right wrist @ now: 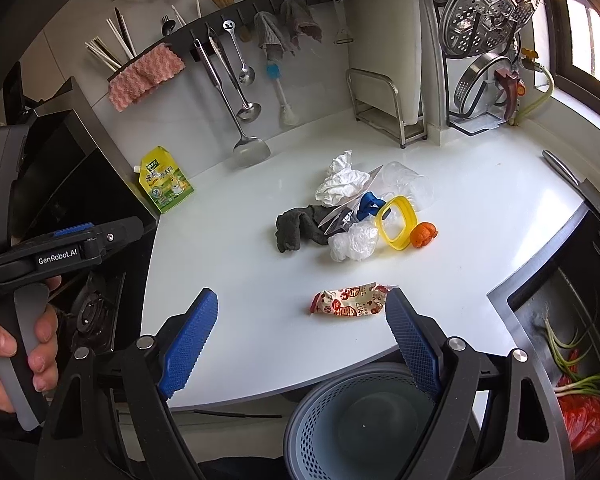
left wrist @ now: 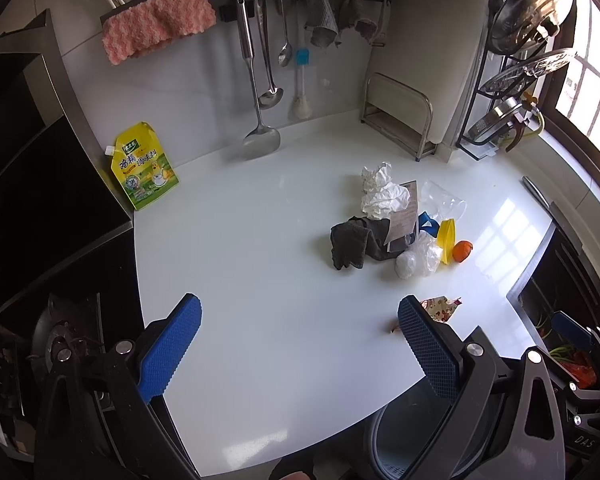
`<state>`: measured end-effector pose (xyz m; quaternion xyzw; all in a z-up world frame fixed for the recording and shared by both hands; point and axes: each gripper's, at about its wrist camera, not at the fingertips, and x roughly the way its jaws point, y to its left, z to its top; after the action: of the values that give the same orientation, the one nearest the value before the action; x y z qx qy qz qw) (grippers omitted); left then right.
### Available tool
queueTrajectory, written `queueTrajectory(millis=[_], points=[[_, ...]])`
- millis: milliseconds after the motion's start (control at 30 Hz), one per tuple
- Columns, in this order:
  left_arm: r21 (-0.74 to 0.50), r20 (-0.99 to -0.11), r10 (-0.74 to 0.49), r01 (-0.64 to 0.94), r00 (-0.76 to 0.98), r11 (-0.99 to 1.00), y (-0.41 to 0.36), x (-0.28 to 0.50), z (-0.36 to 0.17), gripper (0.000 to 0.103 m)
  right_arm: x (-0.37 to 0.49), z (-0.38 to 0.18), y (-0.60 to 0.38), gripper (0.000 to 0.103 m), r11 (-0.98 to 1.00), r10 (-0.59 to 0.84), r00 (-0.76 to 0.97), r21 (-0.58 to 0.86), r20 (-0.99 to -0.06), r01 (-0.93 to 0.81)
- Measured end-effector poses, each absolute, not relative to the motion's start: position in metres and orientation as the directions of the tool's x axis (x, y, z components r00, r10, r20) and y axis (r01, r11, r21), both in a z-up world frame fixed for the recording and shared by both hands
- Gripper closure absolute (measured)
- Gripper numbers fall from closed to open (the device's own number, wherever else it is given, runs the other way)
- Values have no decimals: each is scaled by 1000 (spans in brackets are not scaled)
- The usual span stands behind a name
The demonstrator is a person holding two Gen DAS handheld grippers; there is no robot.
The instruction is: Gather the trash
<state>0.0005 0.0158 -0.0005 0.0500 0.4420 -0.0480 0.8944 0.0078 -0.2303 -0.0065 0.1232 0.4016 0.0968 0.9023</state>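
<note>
1. Left gripper (left wrist: 300, 320) hovers over the near part of the white countertop (left wrist: 260, 260), jaws spread wide, nothing between them.
2. Right gripper (right wrist: 302, 312) also spread wide and empty, over the near counter edge; its right fingertip (right wrist: 396, 300) sits just beside the snack wrapper (right wrist: 350, 300), contact unclear.
3. Snack wrapper lies flat on the counter, alone, apart from the main pile.
4. Pile at counter centre: crumpled white tissue (right wrist: 340, 180), dark grey rag (right wrist: 300, 226), clear plastic cup (right wrist: 410, 184) on its side, crumpled clear plastic film (right wrist: 354, 244), blue piece (right wrist: 368, 204), yellow plastic ring (right wrist: 396, 222), small orange item (right wrist: 423, 234) touching the ring.
5. Grey perforated trash basket (right wrist: 320, 420) below the counter edge, under the right gripper; looks empty.
6. Yellow seasoning pouch (right wrist: 166, 186) stands at back left by the stove.
7. Sink (right wrist: 540, 300) on the right holds green onions (right wrist: 572, 360) and a red bag (right wrist: 588, 412).
</note>
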Motion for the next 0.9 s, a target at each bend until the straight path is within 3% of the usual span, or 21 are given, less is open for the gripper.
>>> queueTrajectory(millis=[900], points=[[29, -798, -53, 126, 601, 992, 25, 2, -2, 6, 10, -11, -222, 21, 951, 278, 640, 298, -716, -80]])
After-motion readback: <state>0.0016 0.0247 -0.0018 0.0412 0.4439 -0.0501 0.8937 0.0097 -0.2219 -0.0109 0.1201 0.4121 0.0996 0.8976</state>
